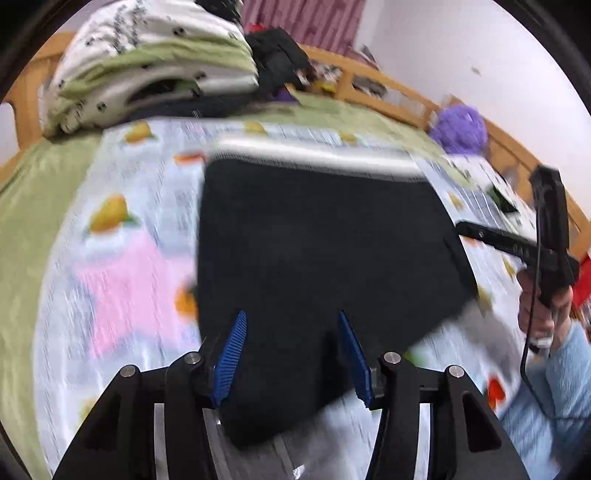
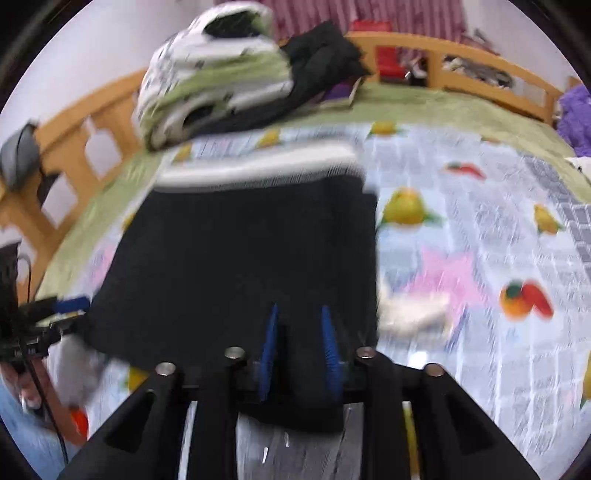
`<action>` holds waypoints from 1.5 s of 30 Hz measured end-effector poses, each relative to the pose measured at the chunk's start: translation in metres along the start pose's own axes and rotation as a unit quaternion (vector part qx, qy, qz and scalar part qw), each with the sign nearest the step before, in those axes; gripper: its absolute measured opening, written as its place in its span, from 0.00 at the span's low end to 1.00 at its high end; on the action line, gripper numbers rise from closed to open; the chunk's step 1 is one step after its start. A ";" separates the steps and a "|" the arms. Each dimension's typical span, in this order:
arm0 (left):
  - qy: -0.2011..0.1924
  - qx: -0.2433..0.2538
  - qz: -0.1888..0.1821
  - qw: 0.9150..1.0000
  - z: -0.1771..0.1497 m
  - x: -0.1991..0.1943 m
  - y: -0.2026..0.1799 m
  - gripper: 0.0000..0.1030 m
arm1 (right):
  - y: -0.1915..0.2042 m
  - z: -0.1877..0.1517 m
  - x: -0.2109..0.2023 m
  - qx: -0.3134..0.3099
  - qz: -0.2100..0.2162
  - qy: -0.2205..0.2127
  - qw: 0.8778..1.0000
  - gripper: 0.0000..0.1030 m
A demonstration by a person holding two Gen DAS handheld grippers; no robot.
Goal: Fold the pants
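Motion-blurred black pants (image 1: 317,258) on fruit-print sheet (image 1: 122,258), left claw (image 1: 291,354) spread

— What lay under my tongs then?

— A fruit-printed sheet (image 1: 122,236), white with yellow and orange fruit and a pink patch, spread over a green bedspread (image 1: 33,192) that showed off to my left.

— And past the tips?

— Straight ahead and a little left sat a folded quilt (image 1: 147,66), white and green with small dark marks. Just to its right, dark clothing (image 1: 277,59) was piled. A wooden bed rail (image 1: 388,92) ran behind all of it, with a striped maroon curtain (image 1: 303,18) beyond.

— Anything far right?

— A fuzzy purple thing (image 1: 460,127) by the rail; too blurred for me to name it.

— And from my other tongs?

— The same quilt (image 2: 214,77) ahead, the rail (image 2: 461,59) behind.
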State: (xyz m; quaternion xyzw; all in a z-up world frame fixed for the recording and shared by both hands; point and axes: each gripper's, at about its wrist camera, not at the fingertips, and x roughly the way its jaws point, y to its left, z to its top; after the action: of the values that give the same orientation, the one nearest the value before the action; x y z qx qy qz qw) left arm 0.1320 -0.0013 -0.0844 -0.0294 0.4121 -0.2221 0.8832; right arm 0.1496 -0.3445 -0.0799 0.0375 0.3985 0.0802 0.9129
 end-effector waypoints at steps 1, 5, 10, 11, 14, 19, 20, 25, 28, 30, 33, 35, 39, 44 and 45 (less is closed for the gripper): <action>-0.010 -0.005 0.004 1.000 0.014 0.004 0.003 0.49 | -0.001 0.012 0.004 0.000 -0.011 -0.011 1.000 0.29; -0.036 -0.016 -0.005 0.999 0.071 0.034 0.006 0.52 | -0.005 0.057 0.022 0.025 -0.001 -0.050 0.998 0.29; -0.023 0.033 0.090 0.995 0.113 0.106 0.001 0.60 | 0.010 0.068 0.088 -0.064 -0.006 -0.011 0.998 0.21; 0.002 0.028 0.105 0.994 0.114 0.126 0.006 0.60 | 0.005 0.066 0.100 -0.063 -0.021 -0.009 0.998 0.19; 0.010 -0.009 0.078 0.997 0.108 0.144 0.017 0.68 | -0.005 0.072 0.105 -0.048 -0.004 -0.003 0.999 0.18; 0.007 -0.016 0.059 0.998 0.107 0.139 0.022 0.71 | 0.012 0.067 0.103 -0.088 -0.049 -0.013 0.995 0.17; 0.014 -0.017 0.065 0.998 0.105 0.134 0.022 0.71 | 0.013 0.067 0.100 -0.089 -0.055 -0.012 0.994 0.17; 0.050 -0.019 0.074 0.996 0.076 0.104 0.015 0.71 | 0.003 0.049 0.076 -0.049 -0.049 0.000 0.998 0.21; 0.062 -0.028 0.077 0.995 0.051 0.087 0.013 0.71 | 0.002 0.028 0.055 -0.043 -0.053 0.013 0.998 0.23; 0.062 -0.041 0.075 0.994 0.035 0.072 0.013 0.71 | 0.005 0.012 0.039 -0.043 -0.057 0.011 0.997 0.23; 0.069 -0.062 0.053 0.994 0.013 0.050 0.012 0.71 | 0.004 -0.015 0.015 -0.023 -0.053 0.020 0.998 0.23; 0.068 -0.068 0.052 0.994 -0.002 0.035 0.009 0.71 | 0.001 -0.034 0.004 -0.008 -0.053 0.035 0.998 0.24; 0.074 -0.084 0.041 0.993 -0.026 0.018 0.006 0.71 | 0.001 -0.064 -0.007 0.011 -0.052 0.066 0.996 0.24; 0.084 -0.092 0.040 0.991 -0.057 0.001 0.005 0.71 | 0.014 -0.075 -0.021 0.003 -0.064 0.074 0.995 0.24; 0.083 -0.088 0.047 0.991 -0.063 -0.003 0.005 0.71 | 0.014 -0.076 -0.024 0.009 -0.061 0.071 0.996 0.24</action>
State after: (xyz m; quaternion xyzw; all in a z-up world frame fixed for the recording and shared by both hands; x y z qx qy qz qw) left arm 0.0852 0.0126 -0.1250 -0.0693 0.5033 -0.1448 0.8491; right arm 0.0761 -0.3348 -0.1118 0.0150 0.4643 0.0230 0.8853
